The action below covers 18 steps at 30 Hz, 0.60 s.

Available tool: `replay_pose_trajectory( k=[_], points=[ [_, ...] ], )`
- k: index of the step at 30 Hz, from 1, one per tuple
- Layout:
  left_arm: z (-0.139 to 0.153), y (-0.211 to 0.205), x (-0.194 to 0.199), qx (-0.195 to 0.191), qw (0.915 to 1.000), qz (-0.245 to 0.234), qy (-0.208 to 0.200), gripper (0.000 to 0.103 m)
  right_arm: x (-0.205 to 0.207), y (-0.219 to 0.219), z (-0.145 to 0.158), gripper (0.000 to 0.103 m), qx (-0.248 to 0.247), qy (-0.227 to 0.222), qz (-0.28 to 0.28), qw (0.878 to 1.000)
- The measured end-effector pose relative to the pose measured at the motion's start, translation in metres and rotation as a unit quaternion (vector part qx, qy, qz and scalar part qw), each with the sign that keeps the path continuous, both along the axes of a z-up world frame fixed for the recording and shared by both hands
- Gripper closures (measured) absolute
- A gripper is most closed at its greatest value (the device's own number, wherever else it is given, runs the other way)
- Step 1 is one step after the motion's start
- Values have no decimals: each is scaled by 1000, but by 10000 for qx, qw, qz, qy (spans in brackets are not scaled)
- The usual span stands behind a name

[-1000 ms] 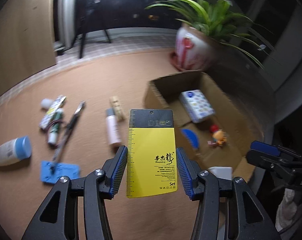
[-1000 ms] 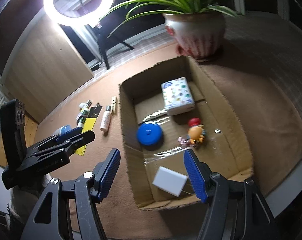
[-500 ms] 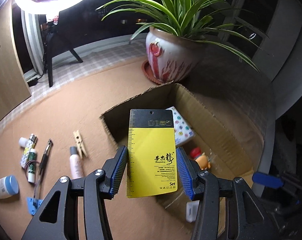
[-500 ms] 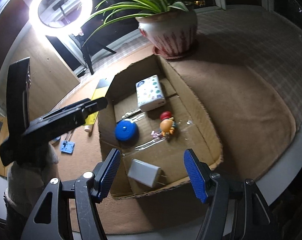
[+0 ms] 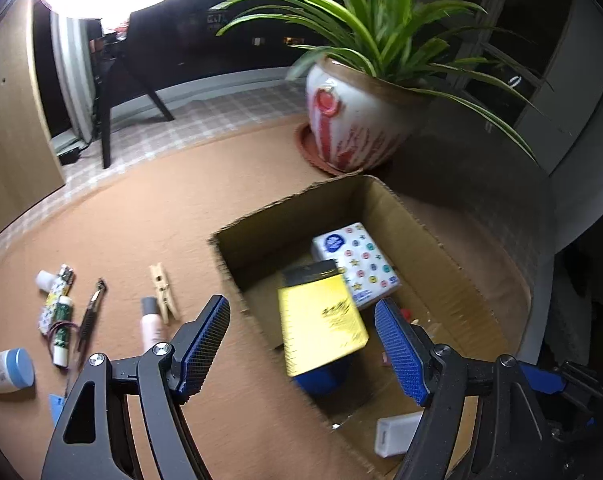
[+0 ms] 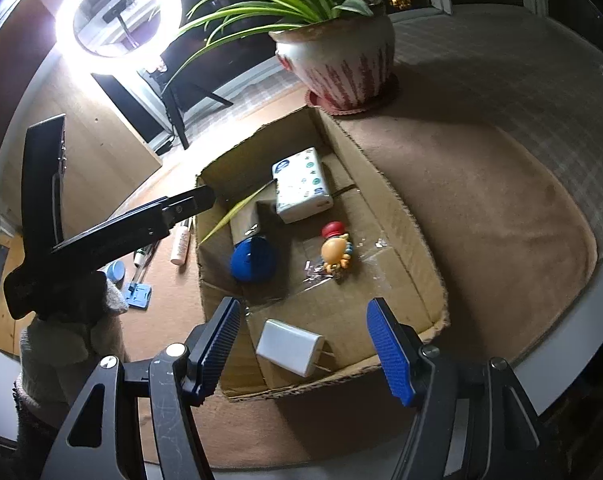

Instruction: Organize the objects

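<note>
My left gripper point(image 5: 301, 336) has just been opening its jaws; they stand spread, and the yellow card point(image 5: 321, 320) falls free between them, tilted, above the cardboard box point(image 5: 441, 240). I worry it lands leaning on the blue lid point(image 6: 253, 258) or the box wall. The right gripper point(image 6: 305, 340) hovers with jaws spread and empty over the white charger point(image 6: 289, 346), both pointing steeply down
</note>
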<state>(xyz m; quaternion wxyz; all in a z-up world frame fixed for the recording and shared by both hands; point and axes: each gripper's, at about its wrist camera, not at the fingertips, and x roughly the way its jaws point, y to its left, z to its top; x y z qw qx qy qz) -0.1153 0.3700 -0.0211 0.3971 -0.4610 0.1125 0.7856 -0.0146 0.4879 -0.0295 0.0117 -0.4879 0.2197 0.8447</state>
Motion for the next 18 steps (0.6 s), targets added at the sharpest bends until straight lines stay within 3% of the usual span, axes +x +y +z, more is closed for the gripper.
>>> replay_pose_trajectory(
  k=[11,18],
  points=[
    [8,-82,-28,11,9985,542,-49,25,-17,-39,5,41,-10,59,416,9991],
    [-9,-154,-55,-196,9929,1156,-203,25,-34,-79,9,41,-19,135,869,9961]
  ],
)
